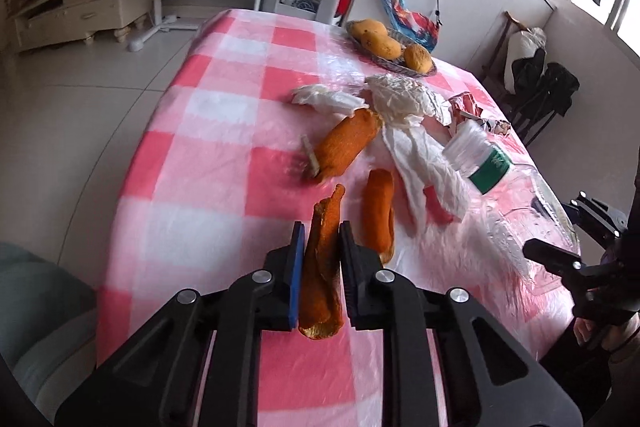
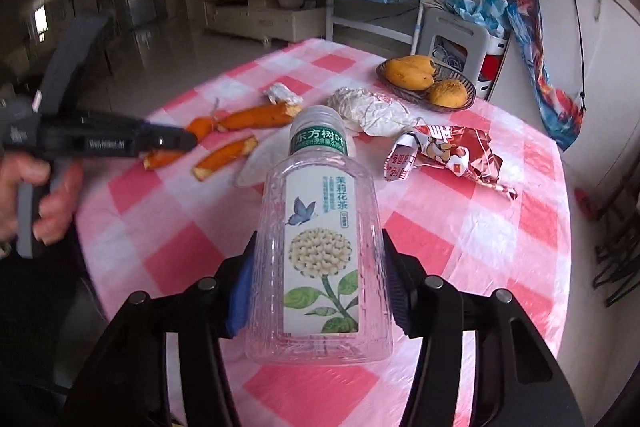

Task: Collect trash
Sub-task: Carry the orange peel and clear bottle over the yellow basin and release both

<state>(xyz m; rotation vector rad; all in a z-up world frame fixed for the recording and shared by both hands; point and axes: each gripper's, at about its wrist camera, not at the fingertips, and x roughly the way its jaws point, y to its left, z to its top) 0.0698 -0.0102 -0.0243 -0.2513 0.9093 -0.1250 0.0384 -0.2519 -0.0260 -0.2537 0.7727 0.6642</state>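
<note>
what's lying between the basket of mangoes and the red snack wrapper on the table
A crumpled white plastic bag lies between the mango basket and the red snack wrapper, nearer the wrapper. The right wrist view shows it most clearly.

An empty clear plastic bottle (image 2: 320, 247) fills the frame's centre, orange peel strips (image 2: 224, 157) lie upper left, crumpled red wrapper (image 2: 444, 155) right, white tissue (image 2: 372, 111) above.
</note>
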